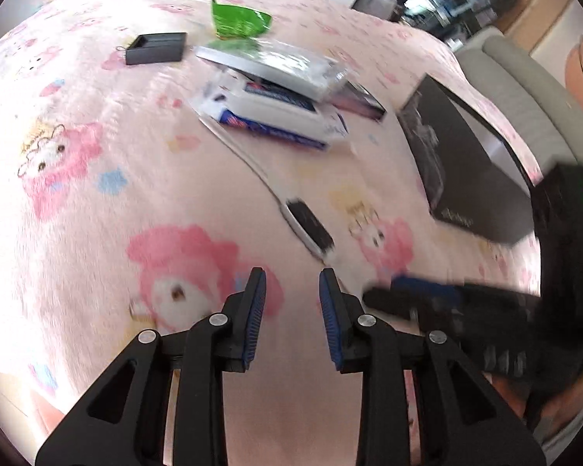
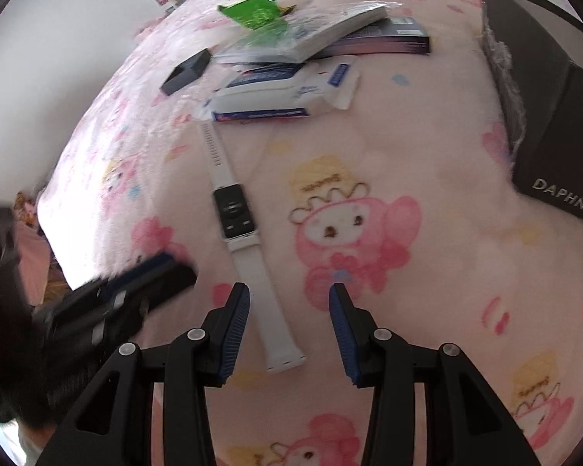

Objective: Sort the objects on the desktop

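Just ahead of our right gripper (image 2: 289, 291), jaws spread and empty, the white-strapped watch (image 2: 237, 215) lies lengthwise along our reach on the pink blanket (image 2: 427, 147); our left gripper (image 1: 292, 277), equally unclenched, sits farther off.

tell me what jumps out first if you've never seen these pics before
The pink cartoon-print blanket fills both views. A white-strapped smartwatch lies stretched out on it, just ahead of the open right claw. Behind the watch sits a loose pile: a blue-and-white tissue pack under a clear-wrapped packet, with a bright green wrapper at the back and a black box marked DAPHNE off to the right.
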`<state>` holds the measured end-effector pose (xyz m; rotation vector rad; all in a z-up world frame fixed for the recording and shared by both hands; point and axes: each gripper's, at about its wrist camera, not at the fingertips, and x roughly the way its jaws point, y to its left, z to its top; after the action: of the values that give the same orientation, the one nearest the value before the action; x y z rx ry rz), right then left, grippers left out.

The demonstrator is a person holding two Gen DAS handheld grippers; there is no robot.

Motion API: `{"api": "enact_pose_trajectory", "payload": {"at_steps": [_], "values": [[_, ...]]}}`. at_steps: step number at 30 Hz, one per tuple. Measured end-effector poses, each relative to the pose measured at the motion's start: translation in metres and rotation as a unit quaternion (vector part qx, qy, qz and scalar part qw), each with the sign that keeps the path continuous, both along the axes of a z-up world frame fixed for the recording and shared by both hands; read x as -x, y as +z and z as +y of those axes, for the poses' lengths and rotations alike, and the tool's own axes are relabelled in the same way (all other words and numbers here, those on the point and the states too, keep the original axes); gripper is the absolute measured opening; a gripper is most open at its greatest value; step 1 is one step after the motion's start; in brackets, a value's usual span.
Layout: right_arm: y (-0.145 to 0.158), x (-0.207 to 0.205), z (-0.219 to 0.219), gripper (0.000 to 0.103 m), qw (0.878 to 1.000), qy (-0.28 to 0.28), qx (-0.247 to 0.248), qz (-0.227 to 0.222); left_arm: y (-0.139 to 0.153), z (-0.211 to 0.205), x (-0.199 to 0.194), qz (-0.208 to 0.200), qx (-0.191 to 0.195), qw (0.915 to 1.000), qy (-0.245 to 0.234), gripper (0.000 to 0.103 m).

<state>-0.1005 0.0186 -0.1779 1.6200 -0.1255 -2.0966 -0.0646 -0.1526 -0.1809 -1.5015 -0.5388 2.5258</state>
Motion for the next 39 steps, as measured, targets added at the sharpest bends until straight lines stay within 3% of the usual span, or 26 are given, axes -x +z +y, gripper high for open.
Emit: {"api": "enact_pose_trajectory", "payload": {"at_steps": [6,10,15,21,25,29,34,38,39], "values": [[-0.012,-0.008,-0.008,0.039,1.0,0.014,-0.009,-0.008,-0.007,0.014,0.025,-0.005,-0.009,0.9999,-0.013,0.028],[-0.017,-0.01,-0.003,0.039,1.0,0.005,-0.024,-0.005,-0.011,0.028,0.03,-0.013,0.001,0.9996,-0.025,0.014],[-0.007,-0.009,0.013,0.038,0.999,-0.017,-0.043,0.019,-0.013,0.04,0.023,-0.02,-0.016,0.9988,-0.041,0.011],[-0.007,-0.008,0.036,0.037,0.996,-0.048,-0.068,0.032,-0.011,0.038,0.025,-0.022,-0.018,0.9993,-0.024,0.012],[-0.003,-0.009,0.034,0.037,0.999,-0.028,-0.026,0.016,-0.016,0.022,0.04,-0.031,-0.038,0.9988,0.001,0.026],[-0.009,-0.012,0.024,0.037,1.0,-0.012,-0.008,0.003,-0.026,0.025,0.052,-0.044,-0.031,0.9985,0.003,0.027],[-0.024,-0.011,0.027,0.037,0.999,-0.029,-0.023,-0.006,-0.023,0.033,0.047,-0.036,-0.025,0.999,0.005,0.018],[-0.012,-0.008,0.038,0.037,0.998,-0.05,-0.038,0.021,-0.022,0.038,0.04,-0.035,-0.028,0.999,-0.002,0.013],[-0.009,-0.006,0.042,0.037,0.997,-0.057,-0.04,0.026,-0.023,0.04,0.038,-0.037,-0.029,0.9989,-0.004,0.007]]}}
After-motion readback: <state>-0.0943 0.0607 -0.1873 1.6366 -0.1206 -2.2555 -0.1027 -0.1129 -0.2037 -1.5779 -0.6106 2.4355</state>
